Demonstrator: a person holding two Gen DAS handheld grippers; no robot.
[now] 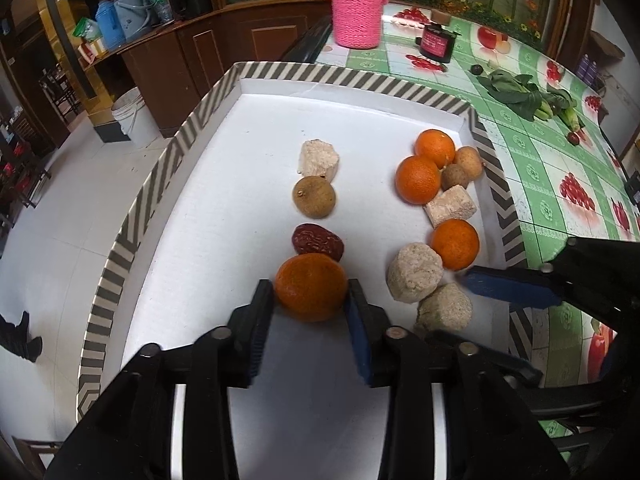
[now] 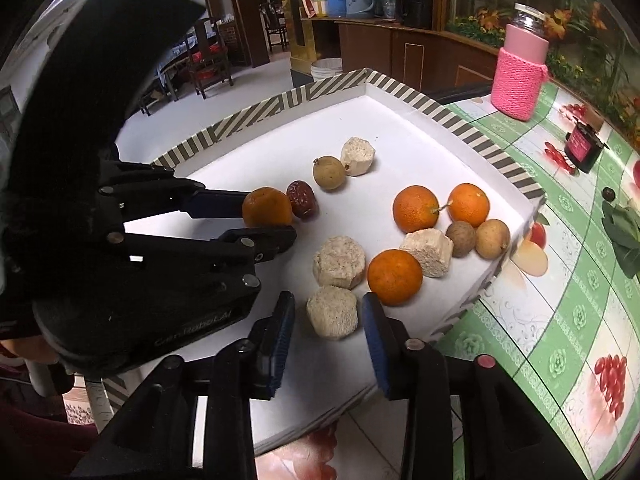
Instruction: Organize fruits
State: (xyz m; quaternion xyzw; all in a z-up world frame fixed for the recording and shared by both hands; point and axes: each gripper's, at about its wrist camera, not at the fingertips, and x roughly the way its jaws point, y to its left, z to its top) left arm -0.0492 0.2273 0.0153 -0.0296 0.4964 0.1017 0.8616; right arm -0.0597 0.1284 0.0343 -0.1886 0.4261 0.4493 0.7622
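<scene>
A white tray (image 1: 248, 128) with a striped rim holds the fruit. My left gripper (image 1: 310, 292) has its jaws around an orange (image 1: 310, 292) at the near end of a row: a red date (image 1: 317, 241), a brown longan (image 1: 314, 196) and a beige cake piece (image 1: 319, 159). In the right wrist view the left gripper (image 2: 276, 216) holds that orange (image 2: 266, 206). My right gripper (image 2: 328, 312) is open around a beige cake piece (image 2: 332, 312) without pressing it. A loose cluster of oranges (image 2: 415, 207), longans (image 2: 492, 238) and cake pieces (image 2: 339, 262) lies to the right.
The tray sits on a green fruit-print tablecloth (image 1: 560, 168). A pink knit-sleeved bottle (image 1: 357, 8), a dark jar (image 1: 436, 42) and leafy greens (image 1: 528, 98) stand beyond the tray. The table edge and white floor (image 1: 52, 216) lie to the left.
</scene>
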